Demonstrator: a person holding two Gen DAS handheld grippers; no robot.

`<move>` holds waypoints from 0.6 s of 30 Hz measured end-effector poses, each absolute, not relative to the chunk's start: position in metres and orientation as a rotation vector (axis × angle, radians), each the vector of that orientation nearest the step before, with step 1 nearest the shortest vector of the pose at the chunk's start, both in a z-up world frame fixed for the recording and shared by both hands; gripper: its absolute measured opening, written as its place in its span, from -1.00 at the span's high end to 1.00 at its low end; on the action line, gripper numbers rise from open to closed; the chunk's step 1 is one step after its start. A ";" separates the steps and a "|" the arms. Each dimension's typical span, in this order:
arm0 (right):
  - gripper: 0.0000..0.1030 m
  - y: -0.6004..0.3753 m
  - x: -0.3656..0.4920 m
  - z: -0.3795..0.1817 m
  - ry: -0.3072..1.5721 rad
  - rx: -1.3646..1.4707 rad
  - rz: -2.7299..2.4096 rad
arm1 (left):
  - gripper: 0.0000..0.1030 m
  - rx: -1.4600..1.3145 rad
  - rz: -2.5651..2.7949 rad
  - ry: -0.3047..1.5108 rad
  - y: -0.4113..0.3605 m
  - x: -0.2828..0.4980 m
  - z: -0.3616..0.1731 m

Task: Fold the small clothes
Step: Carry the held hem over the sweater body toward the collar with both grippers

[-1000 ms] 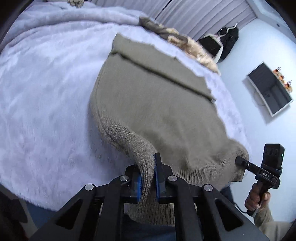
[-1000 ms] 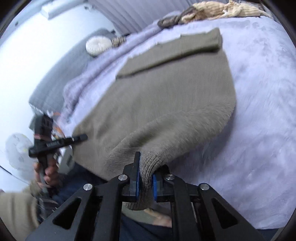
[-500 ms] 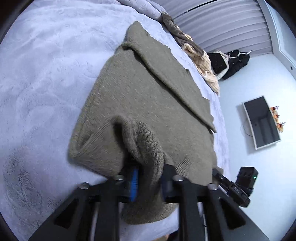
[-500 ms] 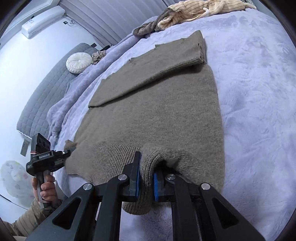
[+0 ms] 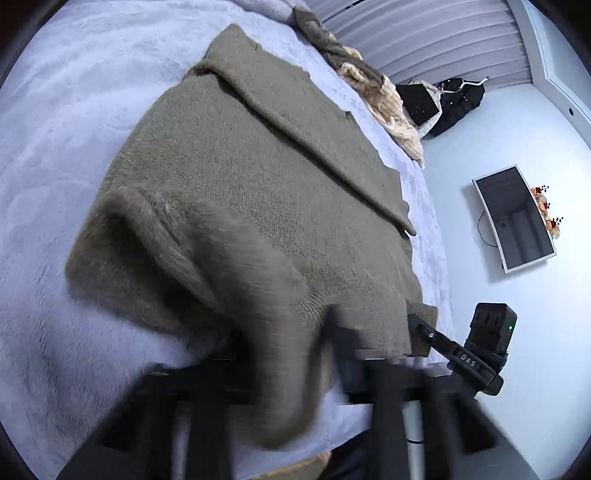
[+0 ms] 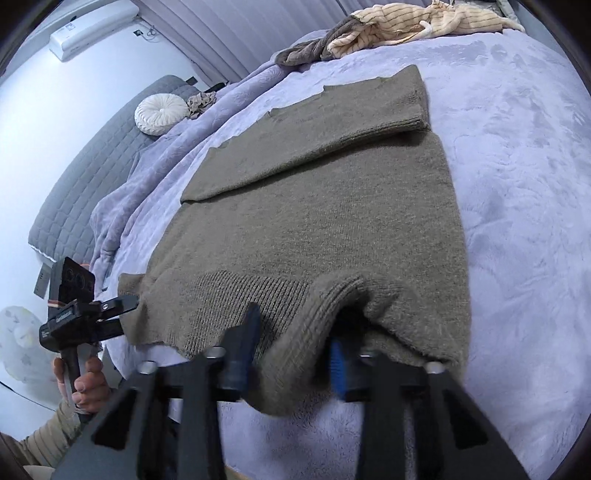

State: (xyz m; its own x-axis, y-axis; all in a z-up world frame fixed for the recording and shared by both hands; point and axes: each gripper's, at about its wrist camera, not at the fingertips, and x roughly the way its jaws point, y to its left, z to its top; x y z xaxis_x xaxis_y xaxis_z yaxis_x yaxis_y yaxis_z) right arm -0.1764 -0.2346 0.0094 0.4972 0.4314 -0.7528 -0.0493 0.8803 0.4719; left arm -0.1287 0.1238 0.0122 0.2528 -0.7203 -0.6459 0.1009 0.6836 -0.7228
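Both grippers have opened since half a second ago, when each one was pinching a corner of the hem; the right gripper point(image 6: 293, 341) now has its jaws spread wide, with a hump of ribbed hem lying loose between them and touching neither blue pad clearly. On the left wrist view the left gripper point(image 5: 284, 354) is strongly blurred; its two fingers appear set apart with a fold of knit hanging down between them, so it looks released, although the blur makes this less sure.

The olive sweater point(image 6: 325, 206) lies flat on the lavender blanket point(image 6: 517, 155) of the bed, body spread, one sleeve point(image 6: 317, 129) folded across the upper part; the lower hem is turned up toward the body, giving a thick rolled edge near the cameras. In the left wrist view the same sweater point(image 5: 258, 177) fills the middle of the picture, with the blanket point(image 5: 55, 129) around it.

The left gripper is seen also from the right wrist camera point(image 6: 122, 306), its tip just beside the hem corner, held by the person's hand point(image 6: 86, 384). At the far edge of the bed lies a heap of beige striped cloth point(image 6: 413, 22); a round white cushion point(image 6: 160, 112) rests by the grey headboard point(image 6: 92, 177); a screen point(image 5: 515, 218) hangs on the wall.
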 end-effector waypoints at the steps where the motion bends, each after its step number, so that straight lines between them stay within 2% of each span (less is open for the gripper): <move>1: 0.74 -0.233 -0.177 0.012 1.009 0.401 0.298 | 0.68 -0.630 -0.608 1.198 0.124 -0.127 0.013; 10: 0.75 -0.229 -0.180 0.058 0.916 0.296 0.250 | 0.68 -0.376 -0.513 1.077 0.104 -0.133 0.060; 18: 0.76 -0.212 -0.150 0.079 0.869 0.162 0.093 | 0.68 -0.330 -0.467 1.063 0.080 -0.102 0.085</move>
